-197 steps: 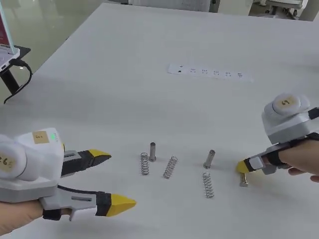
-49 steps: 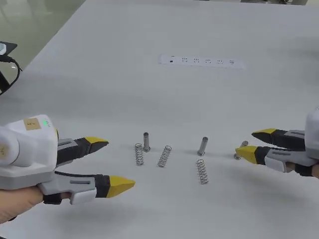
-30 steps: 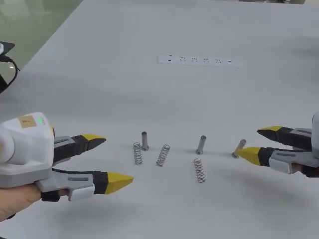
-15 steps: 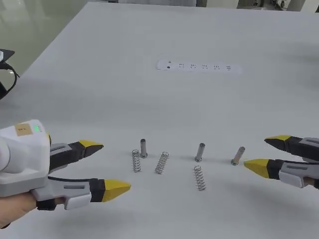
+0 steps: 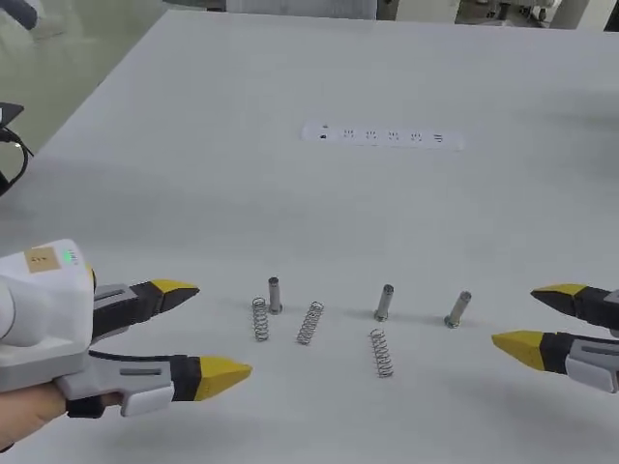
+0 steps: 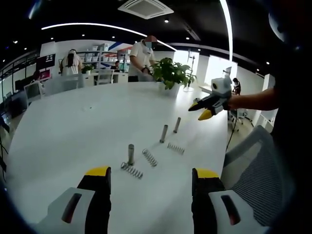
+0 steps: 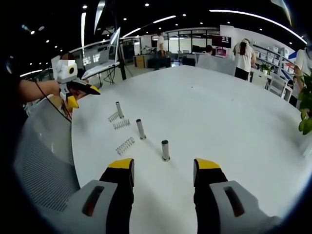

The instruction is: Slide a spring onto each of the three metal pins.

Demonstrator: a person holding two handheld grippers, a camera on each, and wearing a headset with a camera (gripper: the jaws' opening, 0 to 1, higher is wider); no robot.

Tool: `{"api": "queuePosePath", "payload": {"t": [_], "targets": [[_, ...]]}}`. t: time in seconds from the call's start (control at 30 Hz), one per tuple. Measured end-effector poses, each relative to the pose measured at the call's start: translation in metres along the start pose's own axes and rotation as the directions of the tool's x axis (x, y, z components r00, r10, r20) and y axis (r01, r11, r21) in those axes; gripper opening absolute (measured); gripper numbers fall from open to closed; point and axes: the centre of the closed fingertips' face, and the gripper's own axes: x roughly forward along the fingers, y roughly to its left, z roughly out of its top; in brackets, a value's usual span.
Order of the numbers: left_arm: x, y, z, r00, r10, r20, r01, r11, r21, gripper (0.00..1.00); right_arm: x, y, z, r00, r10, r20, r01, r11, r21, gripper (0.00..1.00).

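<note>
pins (image 5: 385,302): shiny metal | springs (image 5: 309,323): metal wire | table (image 5: 242,193): matt white

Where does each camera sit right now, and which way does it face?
Head view: on the headset, facing forward and down at the table; pins and springs sit between the left gripper and right gripper.
Left gripper view: on the left gripper, looking between its open fingers along the row towards the right gripper and its forearm.
Right gripper view: on the right gripper, facing oppositely between its own fingers, nearest pin ahead.
Shared: both gripper views face each other, each showing the other gripper.
</note>
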Motion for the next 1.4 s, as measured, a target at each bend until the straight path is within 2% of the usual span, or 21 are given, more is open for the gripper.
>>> {"api": "queuePosePath", "payload": {"t": [0.27, 0.57, 0.9, 0.97, 1.4], "targets": [[0.001, -0.002, -0.004, 0.9999, -0.006, -0.015, 0.006, 1.0, 0.003, 0.63, -0.005, 0.009, -0.014, 0.9996, 0.013, -0.024, -0.012, 1.0, 0.027, 0.47], [0.003, -0.004, -0.006, 0.9997, -0.013, -0.022, 0.013, 1.0, 0.008, 0.62, -0.005, 0.02, -0.019, 0.9991, 0.024, -0.035, -0.023, 0.999, 0.039, 0.46], [0.001, -0.005, -0.006, 0.9997, -0.013, -0.019, 0.013, 1.0, 0.011, 0.62, 0.009, 0.04, -0.018, 0.9965, 0.055, -0.064, -0.052, 0.998, 0.041, 0.42], [0.0, -0.005, -0.007, 0.9997, -0.012, -0.021, 0.012, 1.0, 0.01, 0.62, 0.015, 0.049, -0.016, 0.9942, 0.083, -0.068, -0.08, 0.995, 0.052, 0.42], [0.001, -0.004, -0.007, 0.9998, -0.01, -0.018, 0.01, 1.0, 0.011, 0.62, 0.037, 0.062, -0.005, 0.9856, 0.132, -0.105, -0.123, 0.988, 0.094, 0.39]]}}
